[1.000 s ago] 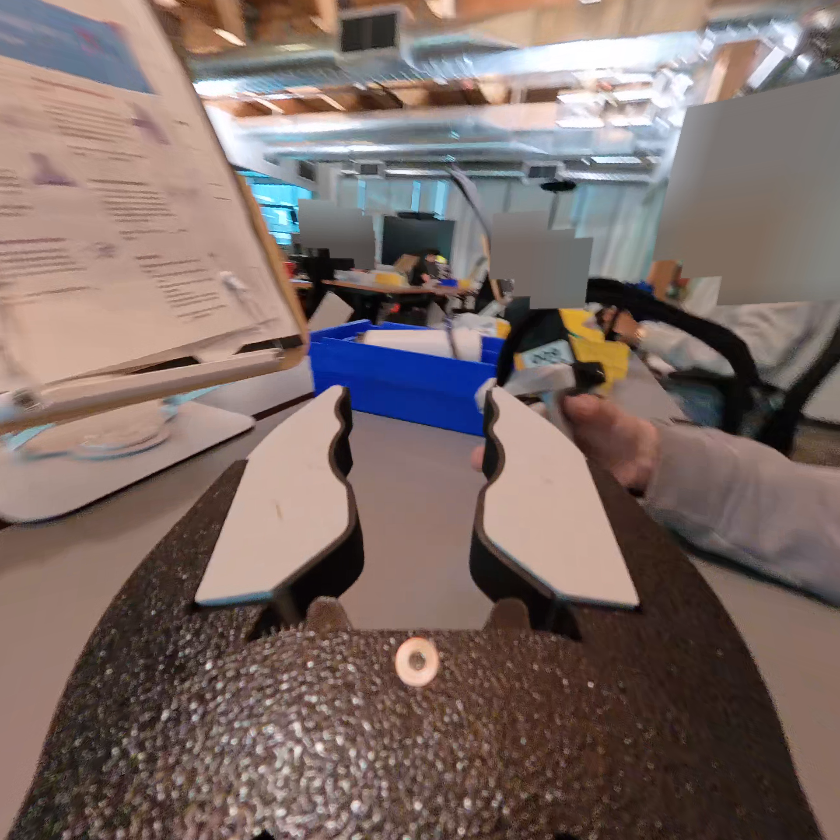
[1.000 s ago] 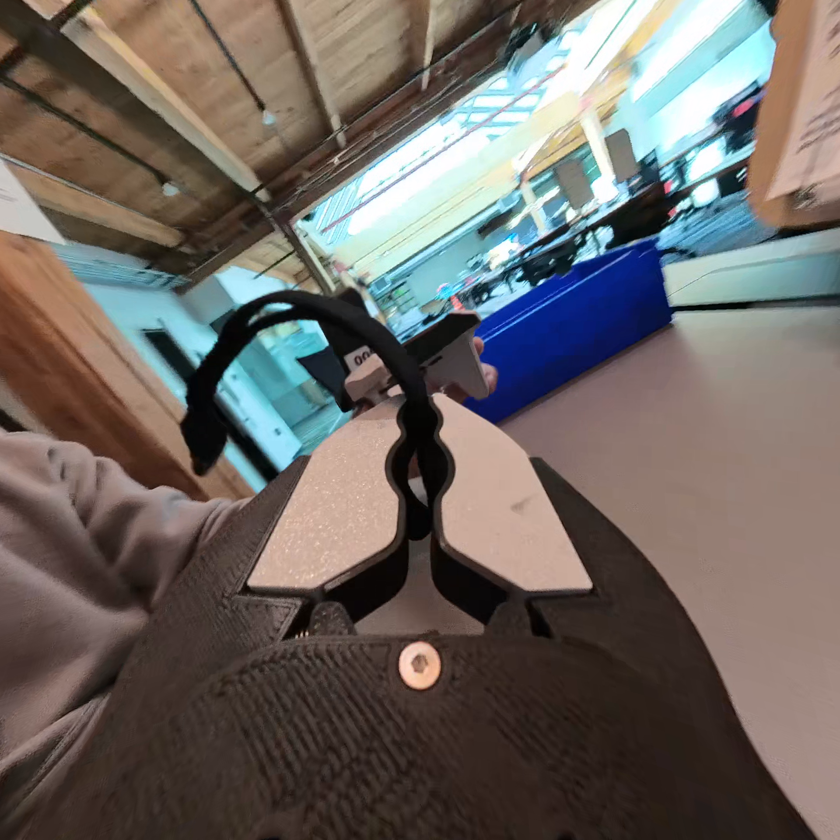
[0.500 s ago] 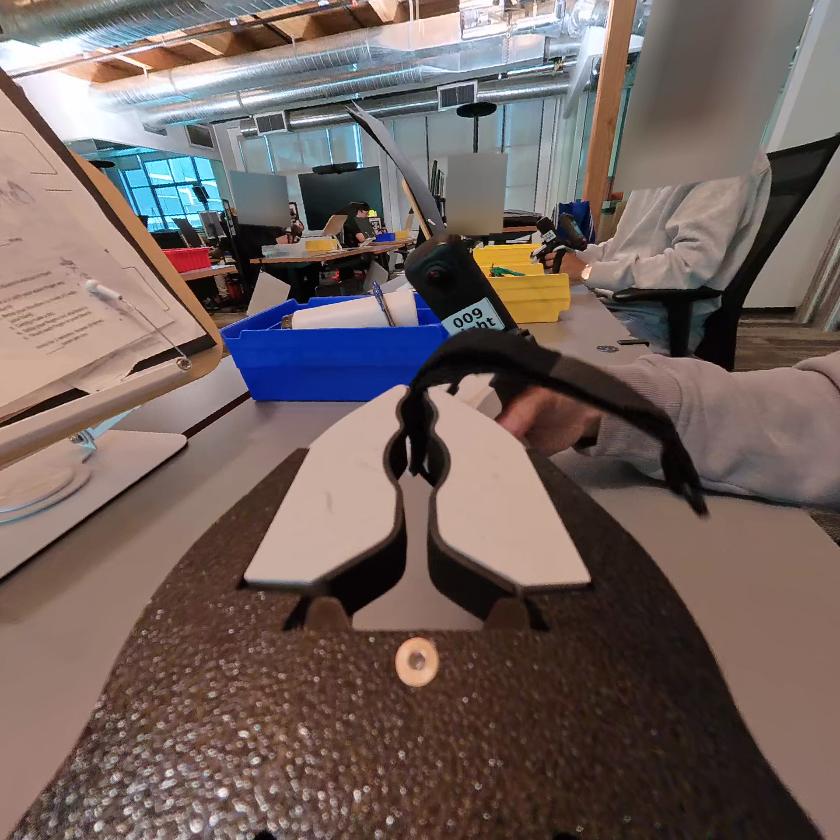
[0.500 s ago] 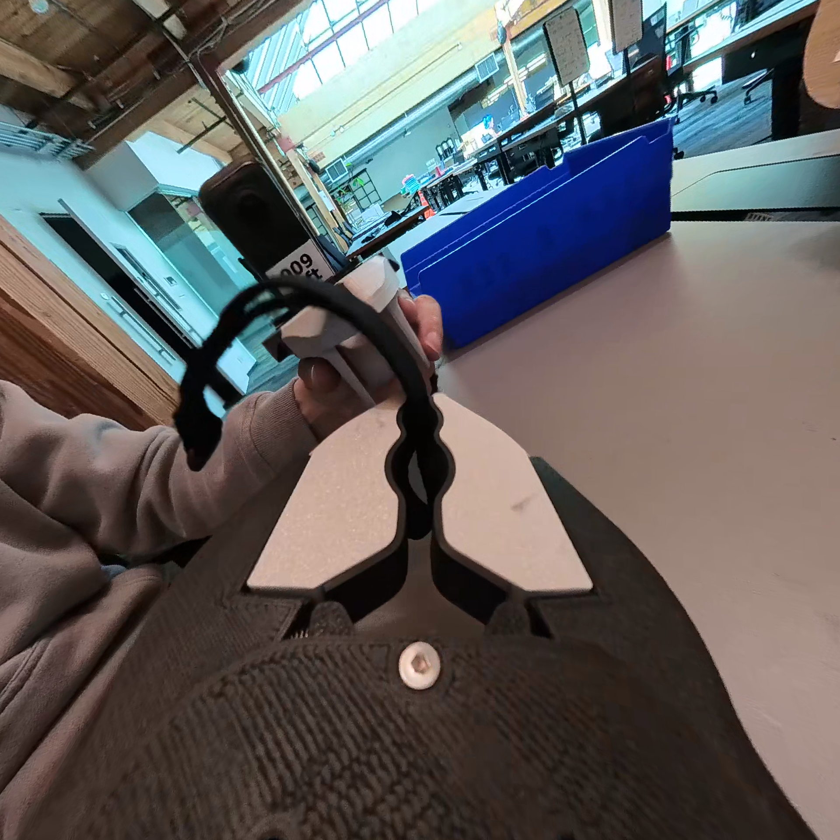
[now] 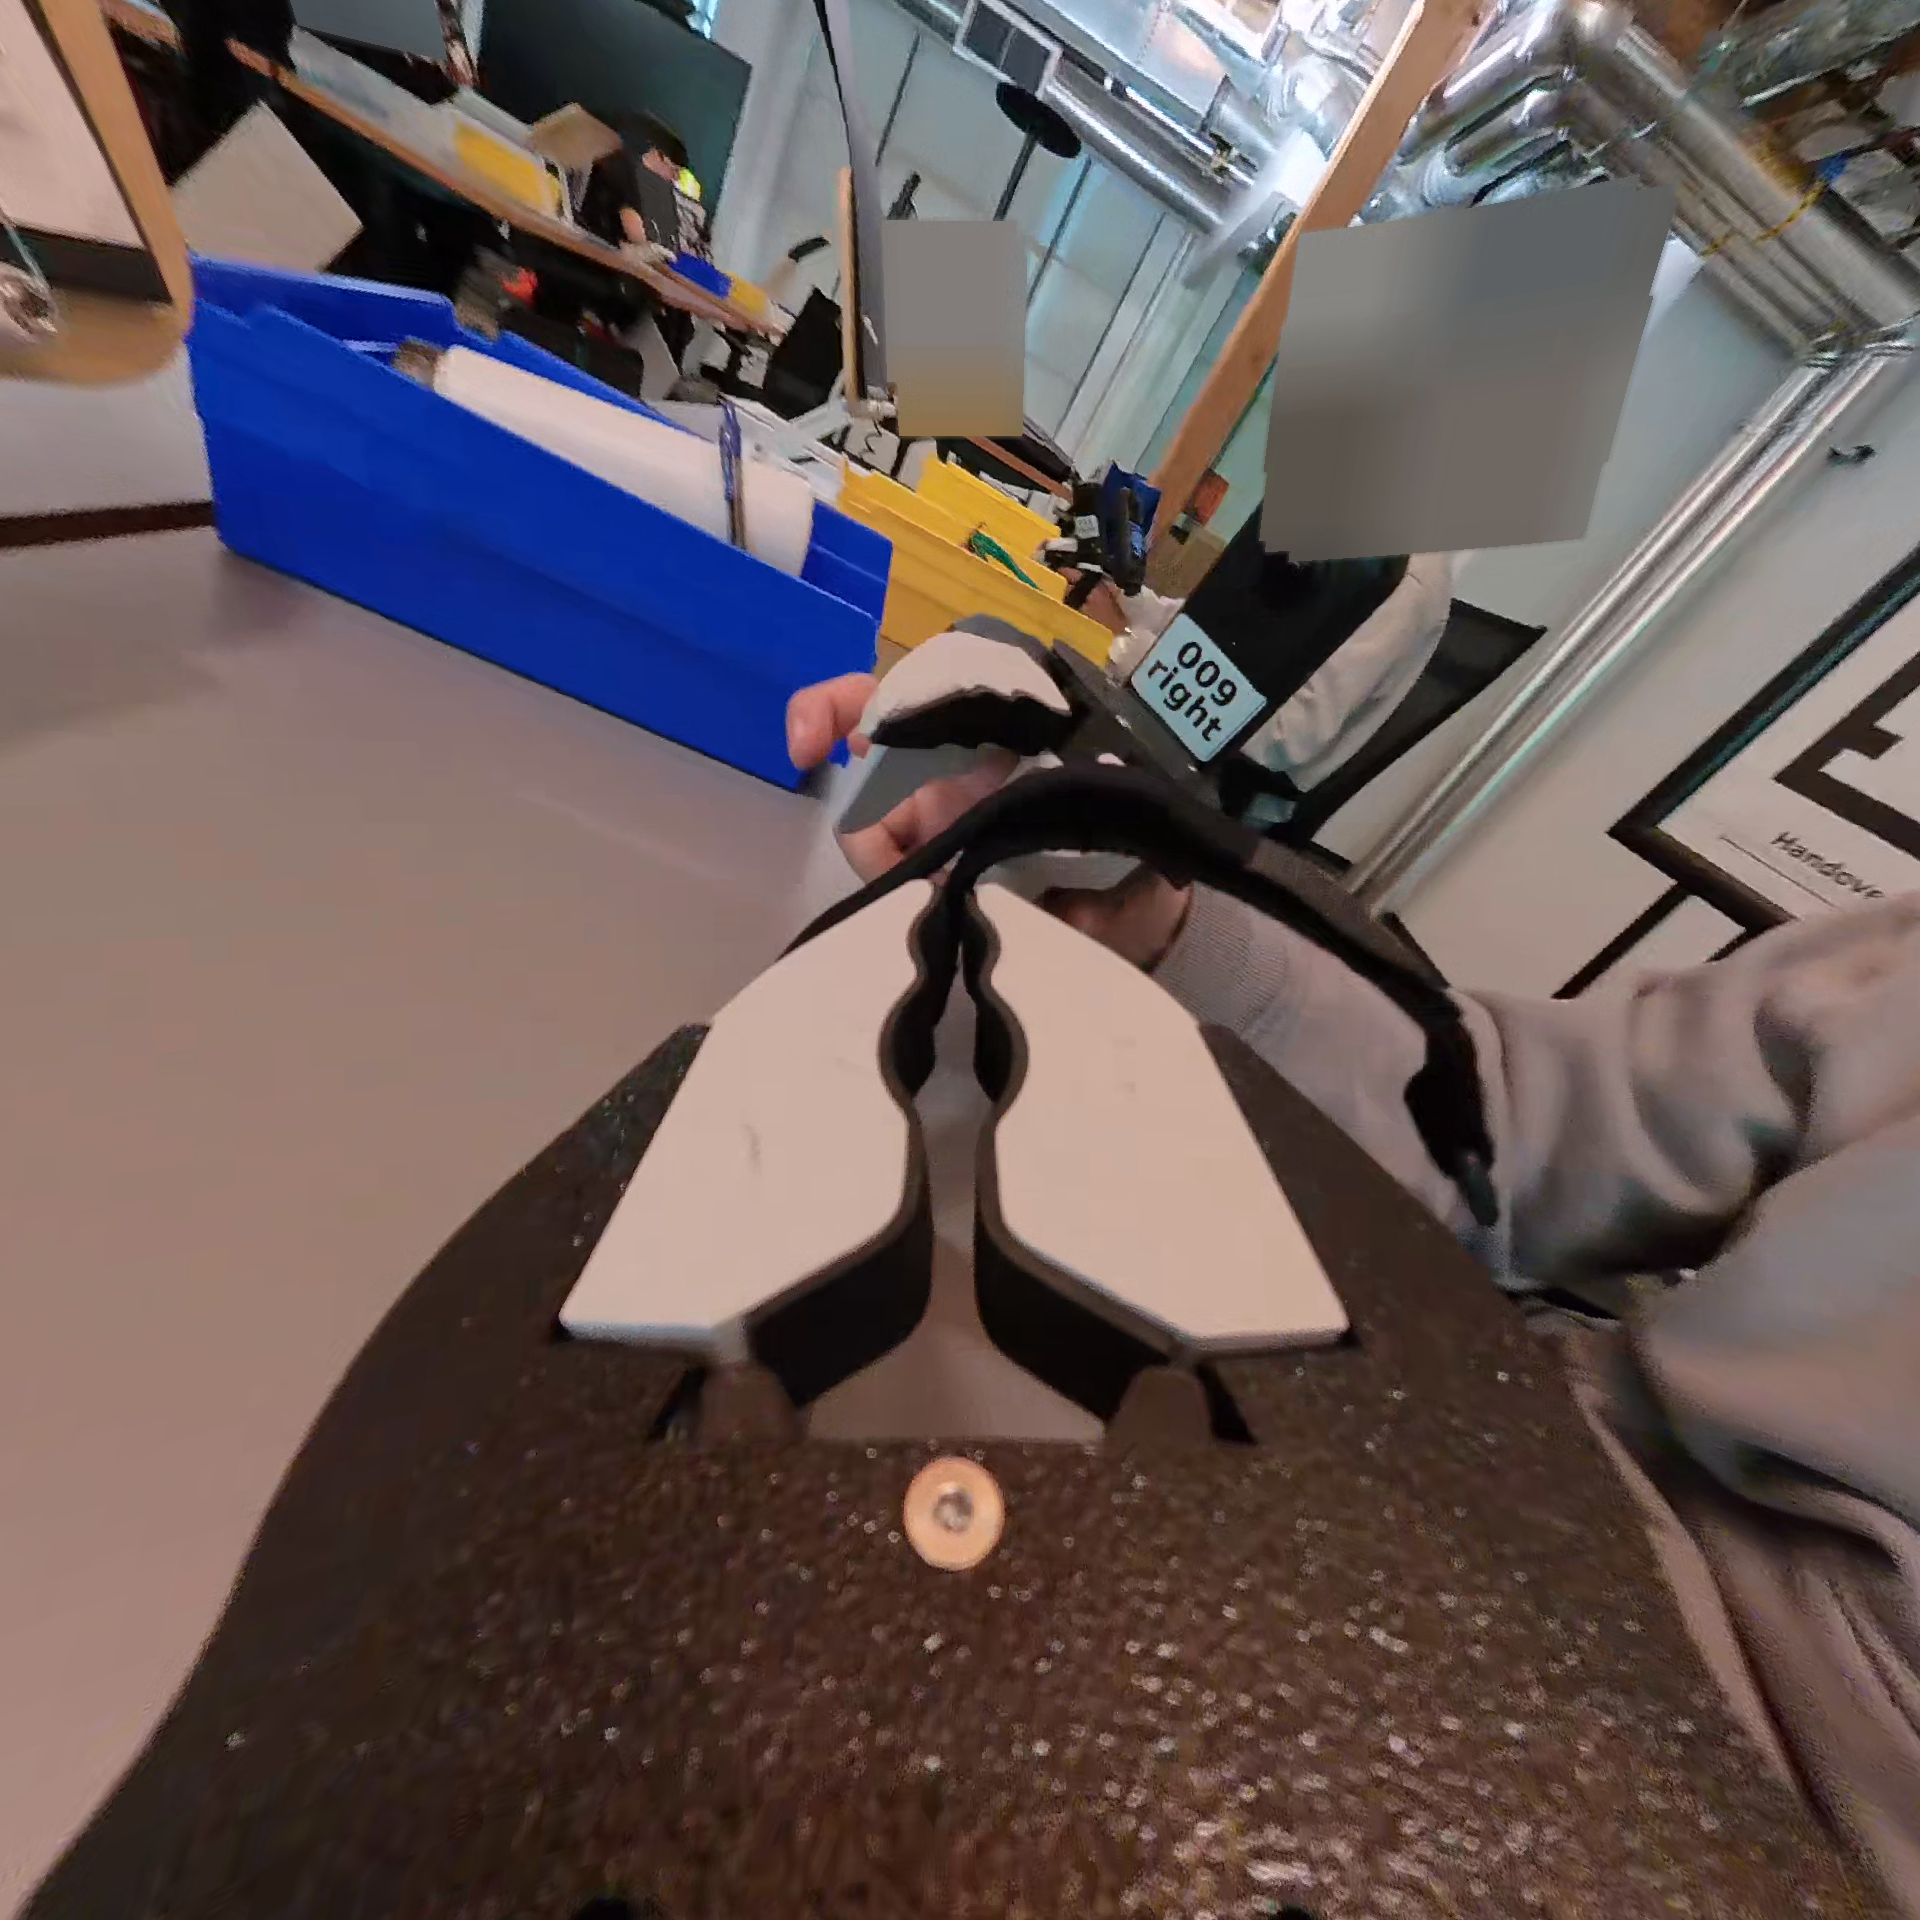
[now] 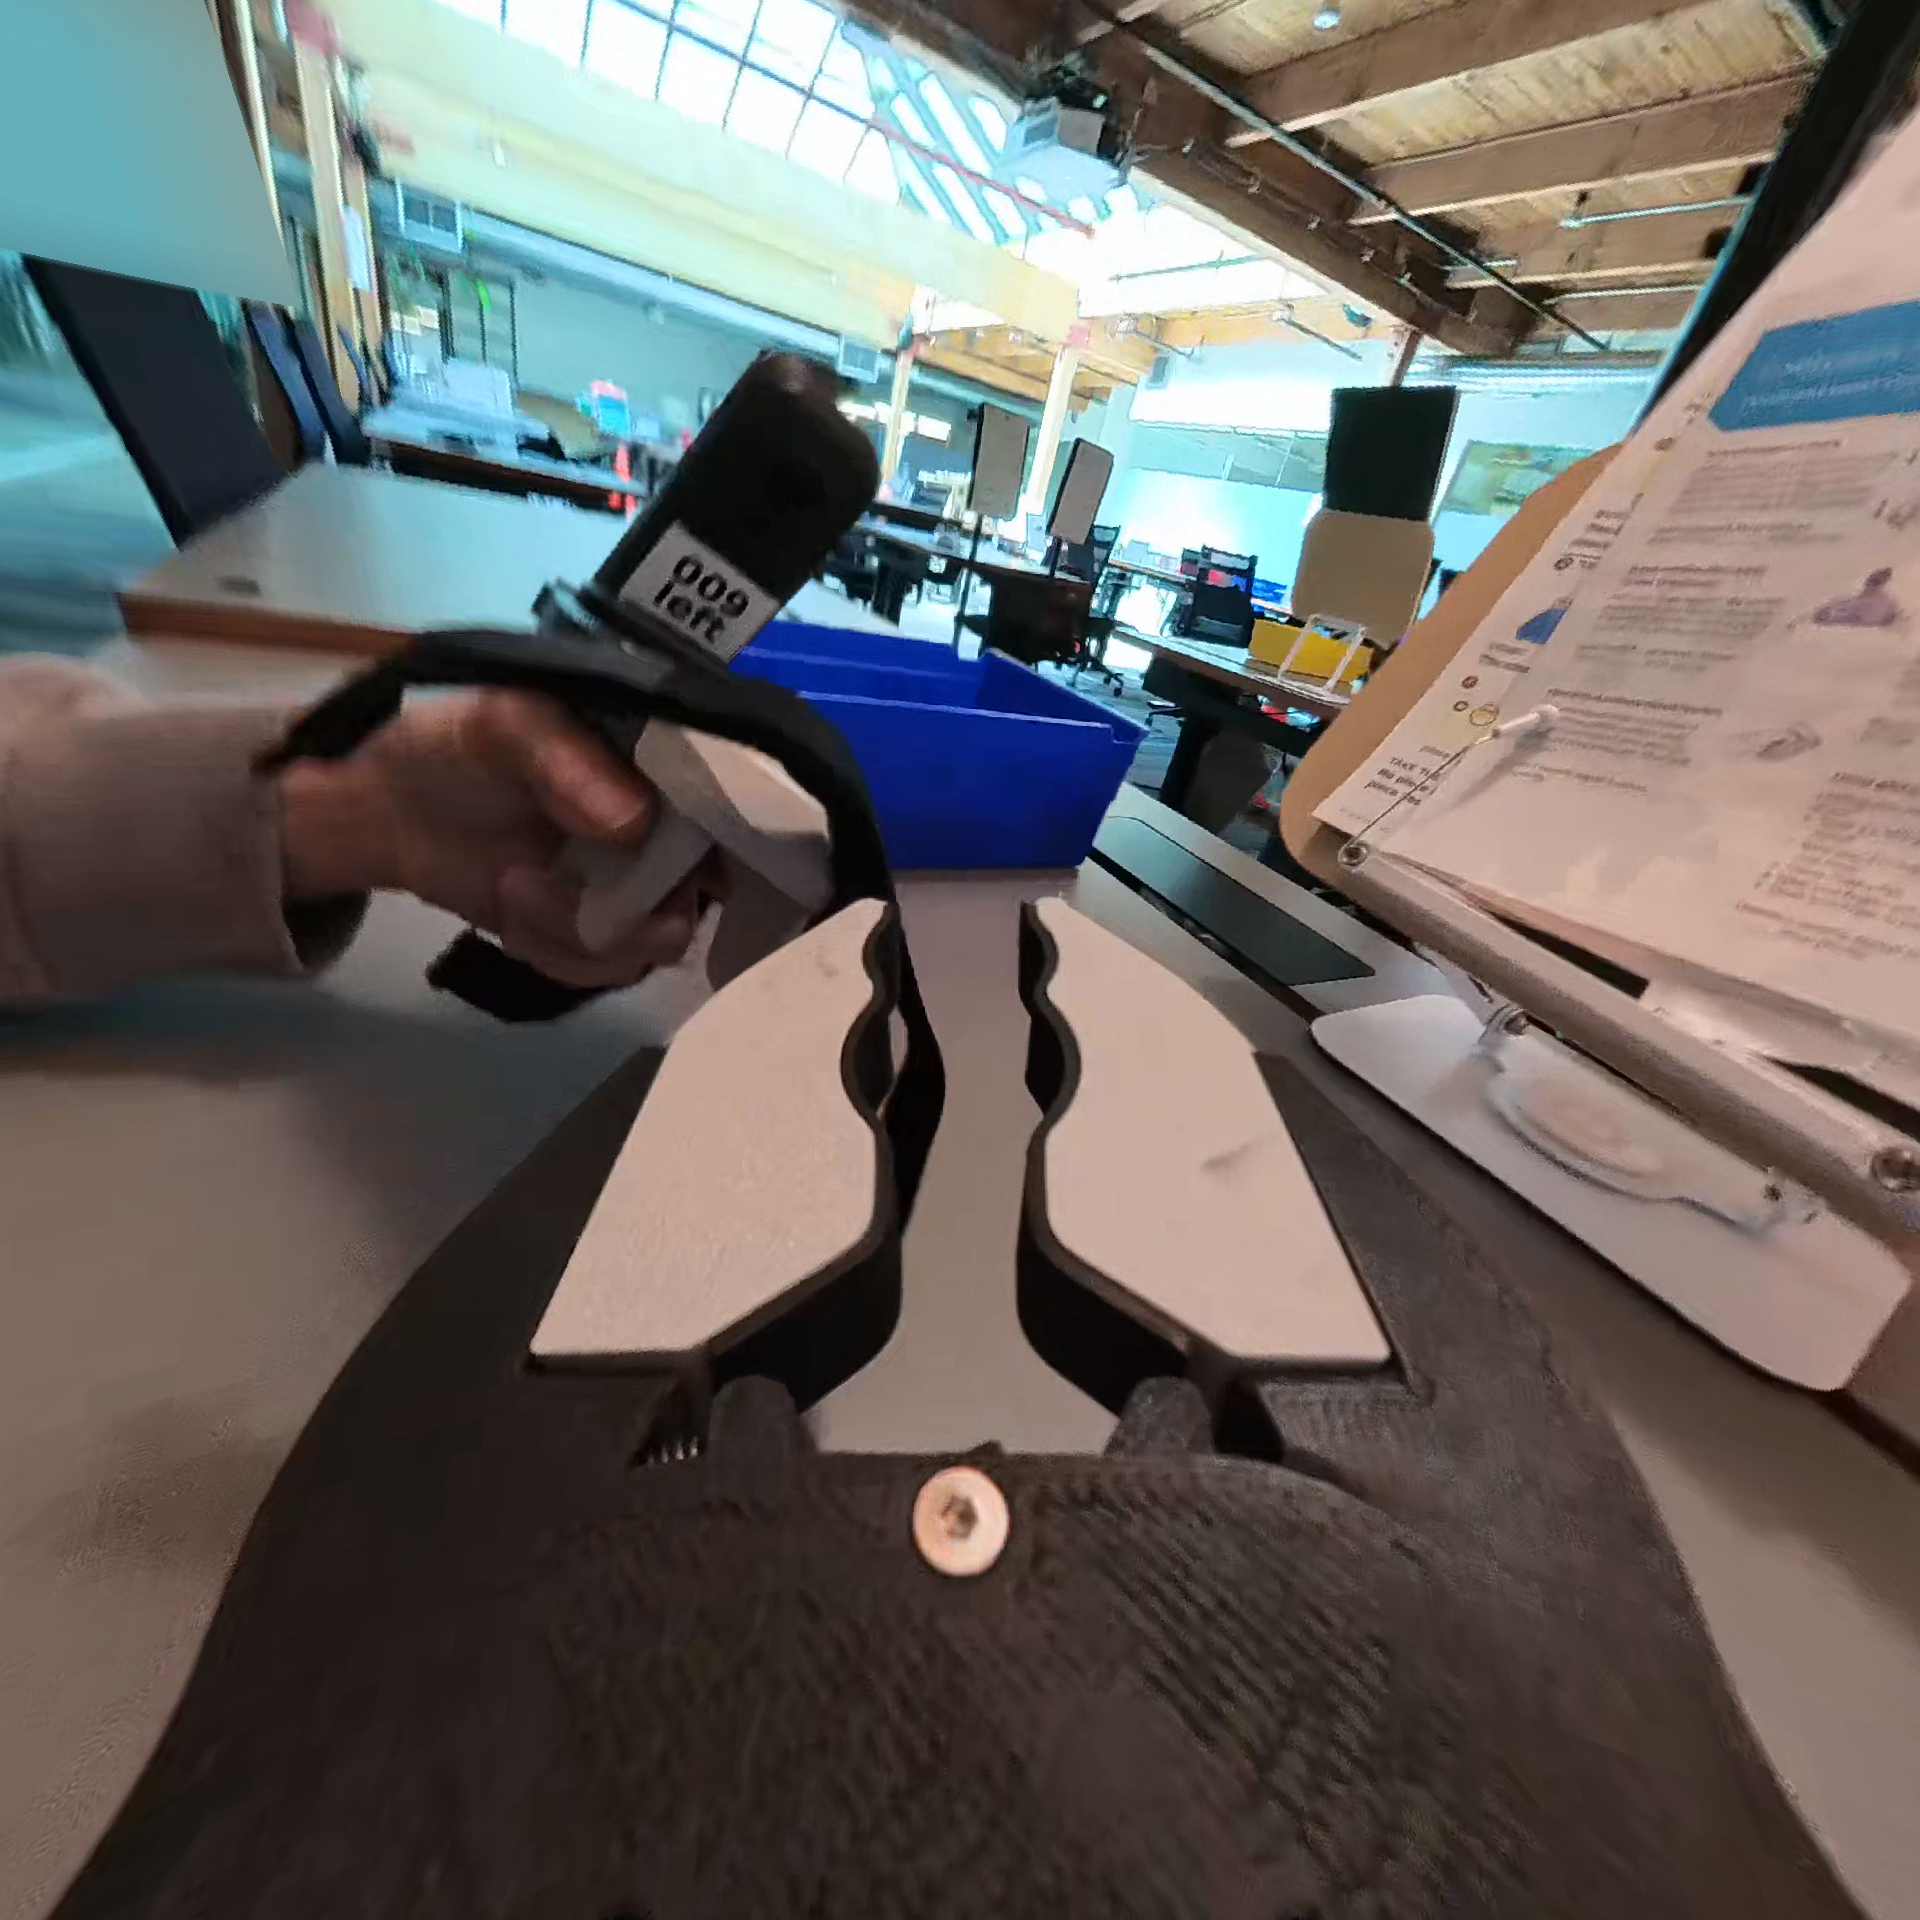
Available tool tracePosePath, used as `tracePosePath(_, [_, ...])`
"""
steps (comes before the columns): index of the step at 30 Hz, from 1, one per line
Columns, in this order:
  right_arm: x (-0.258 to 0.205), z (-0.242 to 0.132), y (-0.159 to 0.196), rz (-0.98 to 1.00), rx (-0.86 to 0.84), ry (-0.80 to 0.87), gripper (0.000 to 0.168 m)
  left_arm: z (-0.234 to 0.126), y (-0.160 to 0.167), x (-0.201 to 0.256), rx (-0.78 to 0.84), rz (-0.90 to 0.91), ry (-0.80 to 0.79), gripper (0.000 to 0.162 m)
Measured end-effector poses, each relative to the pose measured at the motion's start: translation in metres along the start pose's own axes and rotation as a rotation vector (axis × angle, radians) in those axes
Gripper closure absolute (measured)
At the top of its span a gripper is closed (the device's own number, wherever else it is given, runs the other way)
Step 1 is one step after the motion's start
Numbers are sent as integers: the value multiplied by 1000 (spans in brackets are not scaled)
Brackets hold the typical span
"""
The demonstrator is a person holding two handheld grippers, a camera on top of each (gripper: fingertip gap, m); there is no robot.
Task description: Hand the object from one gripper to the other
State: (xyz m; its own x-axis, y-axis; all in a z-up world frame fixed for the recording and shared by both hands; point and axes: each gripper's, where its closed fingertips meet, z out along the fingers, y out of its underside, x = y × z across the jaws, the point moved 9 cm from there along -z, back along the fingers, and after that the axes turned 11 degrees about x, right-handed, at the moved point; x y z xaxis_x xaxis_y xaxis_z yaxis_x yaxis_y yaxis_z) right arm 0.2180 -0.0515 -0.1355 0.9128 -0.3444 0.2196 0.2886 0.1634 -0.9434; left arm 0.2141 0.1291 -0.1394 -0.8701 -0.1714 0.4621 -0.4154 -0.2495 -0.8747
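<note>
Black strap: pinched between closed left tongs, arching above grey tabletop. Right tongs: parted, strap apparently resting against one finger. Blue bin behind.

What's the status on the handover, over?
Left gripper shut on black strap. Right gripper open, strap lying against its left finger. Nothing blocking; blue bin well behind.

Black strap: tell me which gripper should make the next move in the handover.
Right, probably. The left gripper is shut on the black strap, while the right gripper is open with the strap lying against one of its fingers. It likely just needs to back away.
</note>
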Motion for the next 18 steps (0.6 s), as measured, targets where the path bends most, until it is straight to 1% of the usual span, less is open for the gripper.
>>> tracePosePath(3, [-2,1,3,-84,-61,1,152,0,2,0,-29,-30,40,161])
tracePosePath(4, [-4,2,5,-92,-74,-21,152,0,2,0,-25,-41,60,161])
tracePosePath(7, [-9,5,12,-101,-126,-66,141,1,3,2,-18,-80,115,161])
tracePosePath(10, [-12,7,15,-120,-158,-71,141,1,3,6,-20,-108,180,161])
tracePosePath(12, [-15,8,17,-123,-185,-106,166,2,3,7,-22,-130,210,161])
tracePosePath(14, [-11,9,17,-120,-195,-56,167,2,4,7,-31,-99,192,161])
tracePosePath(16, [-6,8,15,-165,-167,24,167,1,4,8,-23,-66,200,161])
tracePosePath(18, [-2,3,7,-309,-116,113,167,1,5,10,-37,-11,196,160])
